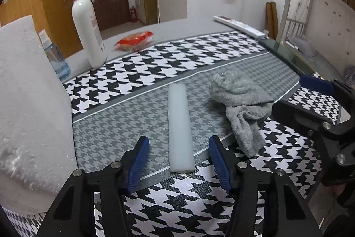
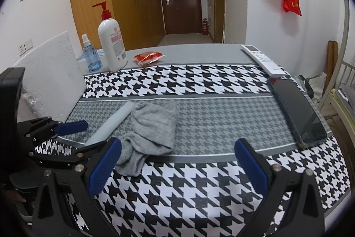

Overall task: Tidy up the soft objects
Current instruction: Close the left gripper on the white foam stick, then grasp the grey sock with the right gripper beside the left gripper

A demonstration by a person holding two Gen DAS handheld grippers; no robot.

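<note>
Fuzzy grey sock [image 1: 240,108] crumpled beside smooth white foam stick [image 1: 179,128]; left gripper [image 1: 178,159] and right gripper [image 2: 177,164] both spread, foam block [image 1: 28,103] left of the stick.

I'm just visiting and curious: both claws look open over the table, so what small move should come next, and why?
Probably ease the left claw forward around the white foam stick and close. Its jaws are open and already line up with the stick's near end, with nothing held; the grey cloth lies just beside it.
</note>
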